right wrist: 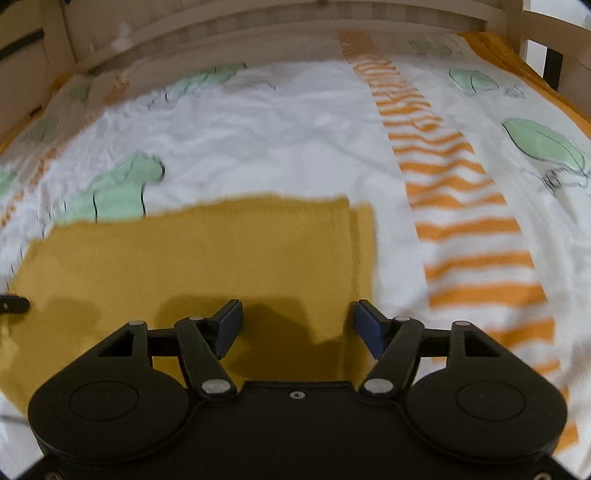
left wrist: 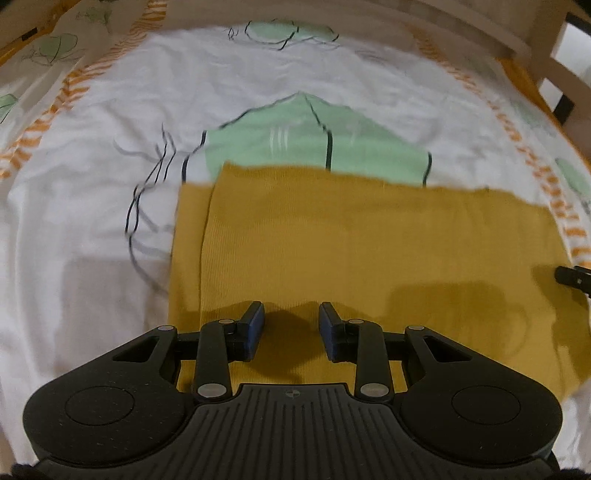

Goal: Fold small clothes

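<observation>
While both cameras blur, the layout reads clearly enough.
Cloth: mustard garment (left wrist: 369, 243) lies flat on white bedsheet (left wrist: 110, 147) with green leaf prints and orange stripes; folded edge along its left side.
Left gripper (left wrist: 291, 325): jaws parted, nothing between them, over the garment's near part.
Right gripper (right wrist: 299, 325): jaws spread wide, empty, over the garment's right edge.
Background: wooden bed frame (right wrist: 258, 22) at far side.
</observation>
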A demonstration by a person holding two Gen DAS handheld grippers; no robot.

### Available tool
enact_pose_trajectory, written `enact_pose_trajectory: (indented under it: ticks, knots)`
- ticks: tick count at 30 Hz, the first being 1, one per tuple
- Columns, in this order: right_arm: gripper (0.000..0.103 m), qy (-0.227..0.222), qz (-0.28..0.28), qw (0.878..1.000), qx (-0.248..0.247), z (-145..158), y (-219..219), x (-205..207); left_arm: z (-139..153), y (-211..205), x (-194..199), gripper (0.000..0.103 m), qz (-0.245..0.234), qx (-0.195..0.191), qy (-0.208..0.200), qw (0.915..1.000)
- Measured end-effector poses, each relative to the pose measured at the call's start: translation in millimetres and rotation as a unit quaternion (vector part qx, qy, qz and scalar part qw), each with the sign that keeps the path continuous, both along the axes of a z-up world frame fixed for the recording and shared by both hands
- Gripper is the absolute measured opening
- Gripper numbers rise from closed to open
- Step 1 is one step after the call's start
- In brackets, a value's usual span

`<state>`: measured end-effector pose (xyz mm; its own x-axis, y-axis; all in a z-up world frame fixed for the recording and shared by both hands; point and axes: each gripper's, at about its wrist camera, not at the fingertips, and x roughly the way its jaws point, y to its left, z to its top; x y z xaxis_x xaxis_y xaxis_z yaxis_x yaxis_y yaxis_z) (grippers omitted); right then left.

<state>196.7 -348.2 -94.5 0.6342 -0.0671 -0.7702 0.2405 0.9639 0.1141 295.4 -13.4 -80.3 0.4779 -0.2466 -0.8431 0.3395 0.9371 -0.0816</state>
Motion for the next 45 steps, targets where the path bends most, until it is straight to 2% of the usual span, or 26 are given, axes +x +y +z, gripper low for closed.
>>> enact_pose_trajectory:
  ticks: [2, 4, 7, 11, 14, 16, 21, 24, 29, 33, 36, 41, 45]
  knots:
    - [0.077, -0.002, -0.006, 1.000, 0.002, -1.9, -0.6, -12.0, -0.3, -0.2, -10.3, 0.033, -0.006, 0.012, -0.004, 0.9999]
    - [0.078, -0.001, -0.016, 1.000, 0.015, -2.7, -3.7, -21.9, -1.0, -1.7, -18.3, 0.034, -0.014, 0.030, 0.008, 0.9994]
    - [0.078, 0.005, -0.031, 0.998, 0.048, -2.4, -11.8, -32.7, -2.2, 0.7, -28.6, 0.036, -0.017, 0.037, 0.021, 0.9989]
    - [0.079, 0.020, -0.043, 0.994, 0.099, -0.7, -19.7, -40.0, -4.4, 10.9, -36.3, 0.038, 0.013, 0.016, 0.035, 0.9992]
    - [0.087, 0.032, -0.056, 0.985, 0.159, -2.6, -24.6, -47.6, -7.1, 16.0, -39.0, 0.040, 0.030, -0.003, 0.036, 0.9989]
    - [0.088, 0.034, -0.056, 0.979, 0.194, -4.1, -26.5, -53.1, -9.3, 16.5, -39.9, 0.042, 0.031, -0.008, 0.031, 0.9990]
    - [0.093, 0.017, -0.061, 0.967, 0.247, -13.0, -34.5, -52.7, -11.2, 16.9, -45.0, 0.049, 0.036, -0.021, 0.019, 0.9989]
    - [0.094, 0.002, -0.060, 0.962, 0.267, -20.0, -42.1, -45.8, -10.6, 16.6, -45.1, 0.049, 0.032, -0.021, 0.017, 0.9991]
    - [0.100, -0.027, -0.052, 0.947, 0.316, -30.4, -55.1, -33.7, -5.4, 17.4, -43.4, 0.049, 0.044, -0.036, 0.024, 0.9981]
    - [0.101, -0.044, -0.038, 0.942, 0.331, -37.0, -60.1, -22.5, 7.3, 13.4, -42.5, 0.048, 0.045, -0.063, 0.032, 0.9965]
    - [0.103, -0.045, -0.030, 0.940, 0.338, -37.9, -60.8, -15.5, 20.0, -2.7, -37.2, 0.048, 0.038, -0.062, 0.022, 0.9971]
    - [0.103, -0.036, -0.001, 0.950, 0.311, -34.3, -54.4, -10.6, 28.4, -49.8, -17.4, 0.048, 0.018, -0.054, 0.014, 0.9983]
    - [0.103, -0.035, 0.007, 0.950, 0.311, -34.8, -54.8, -8.8, 18.9, -80.8, -3.4, 0.048, 0.013, -0.054, 0.021, 0.9983]
